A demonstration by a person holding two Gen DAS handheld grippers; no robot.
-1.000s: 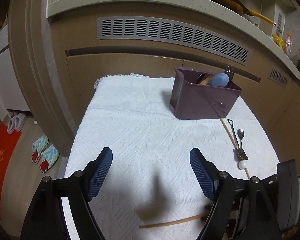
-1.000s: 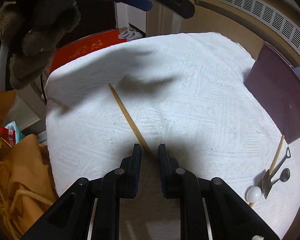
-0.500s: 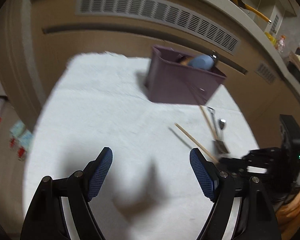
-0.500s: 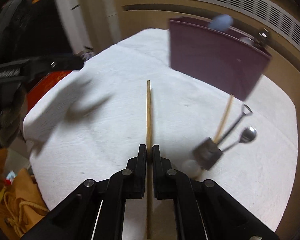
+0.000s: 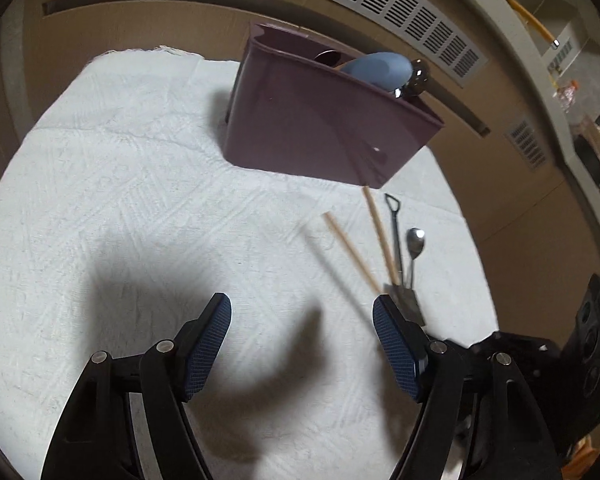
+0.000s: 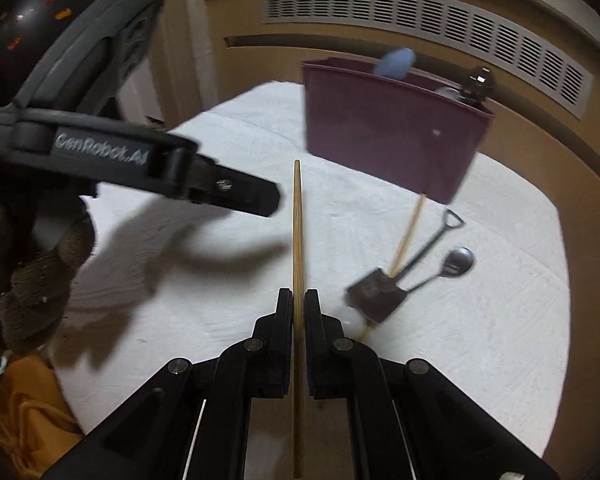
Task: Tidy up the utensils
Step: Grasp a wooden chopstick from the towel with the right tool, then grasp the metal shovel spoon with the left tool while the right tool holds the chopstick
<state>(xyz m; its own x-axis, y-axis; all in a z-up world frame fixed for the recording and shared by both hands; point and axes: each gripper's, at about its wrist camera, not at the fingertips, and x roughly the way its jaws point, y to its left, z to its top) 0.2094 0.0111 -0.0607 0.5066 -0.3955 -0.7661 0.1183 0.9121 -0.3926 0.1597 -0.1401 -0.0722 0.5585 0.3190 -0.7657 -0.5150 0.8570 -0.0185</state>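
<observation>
Your right gripper is clamped on a wooden chopstick, lifted above the towel and aimed toward the purple caddy. It's light, stiff, probably slippery; grip mid-shaft. Your left gripper hangs spread wide, holding nothing.

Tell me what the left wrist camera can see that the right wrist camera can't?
Only the left wrist view shows the left gripper from behind, open with nothing between its blue pads.

Only the right wrist view shows the right gripper shut on the chopstick, and a gloved hand.

Both show the purple bin, the white cloth, the small spoon and the tiny shovel.
</observation>
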